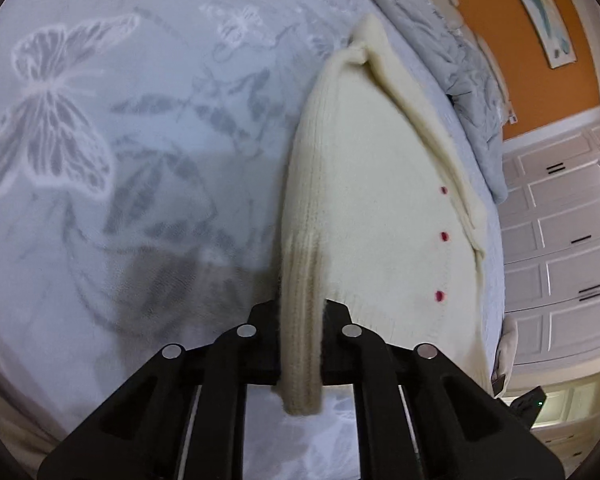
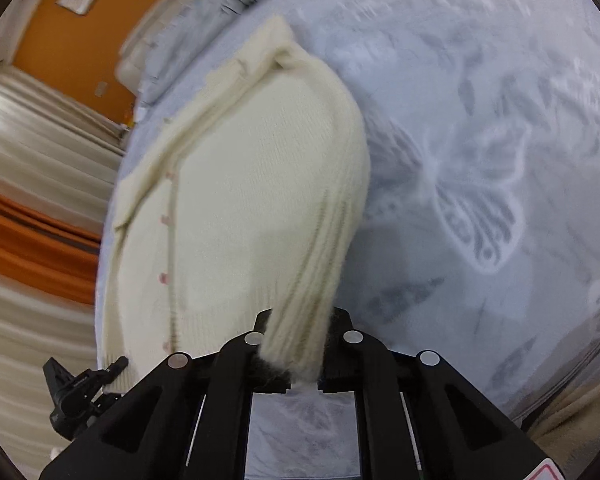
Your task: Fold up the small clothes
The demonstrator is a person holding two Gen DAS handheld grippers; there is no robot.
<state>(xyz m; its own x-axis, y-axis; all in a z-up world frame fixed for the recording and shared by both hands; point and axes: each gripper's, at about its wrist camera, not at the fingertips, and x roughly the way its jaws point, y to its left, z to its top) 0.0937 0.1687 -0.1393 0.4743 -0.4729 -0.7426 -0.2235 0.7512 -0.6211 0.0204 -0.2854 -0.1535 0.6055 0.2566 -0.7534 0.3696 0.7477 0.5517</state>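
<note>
Both grippers, left (image 1: pixel 300 312) and right (image 2: pixel 298 320), pinch a cream cardigan (image 1: pixel 380 200) by its ribbed edge over the bed (image 1: pixel 100 120) (soft, light knit, likely to sag).

Soft even indoor light, fisheye bending at edges, motion blur heavier in right view

Two close wrist views down over the bedspread (image 1: pixel 100 160), sharing the cream cardigan (image 1: pixel 380 200).
</note>
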